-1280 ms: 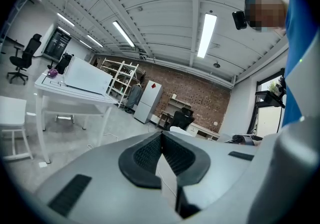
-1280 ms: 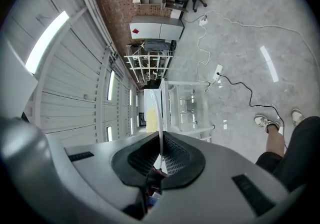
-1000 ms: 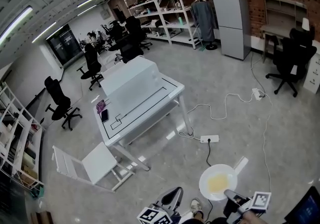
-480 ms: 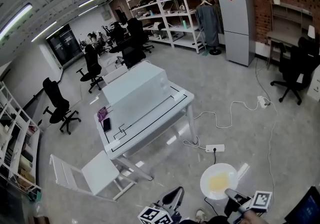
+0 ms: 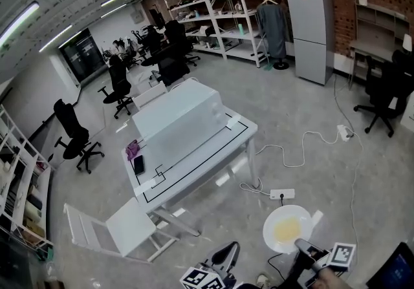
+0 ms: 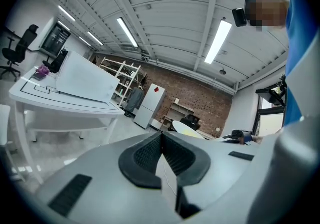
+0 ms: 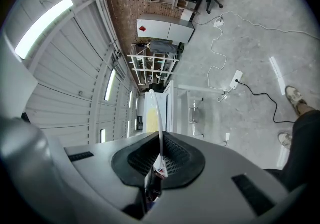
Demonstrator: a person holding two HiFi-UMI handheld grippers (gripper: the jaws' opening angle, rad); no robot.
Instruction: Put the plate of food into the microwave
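Right gripper (image 7: 160,152) pinches plate (image 5: 270,220) rim, food (image 5: 286,232) level, well apart from table (image 5: 194,161) at 10 o'clock. Left gripper (image 6: 161,154) pressed together, empty. Keep plate flat on the way to white box (image 5: 178,113), probably microwave; 1 grip only.

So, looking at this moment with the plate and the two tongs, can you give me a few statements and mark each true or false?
1. The right tongs grip the plate by its rim. True.
2. The left tongs hold a cup. False: they are shut on nothing.
3. A dark phone lies on the white table. True.
4. The plate sits on that table. False: it is carried over the floor, apart from the table.
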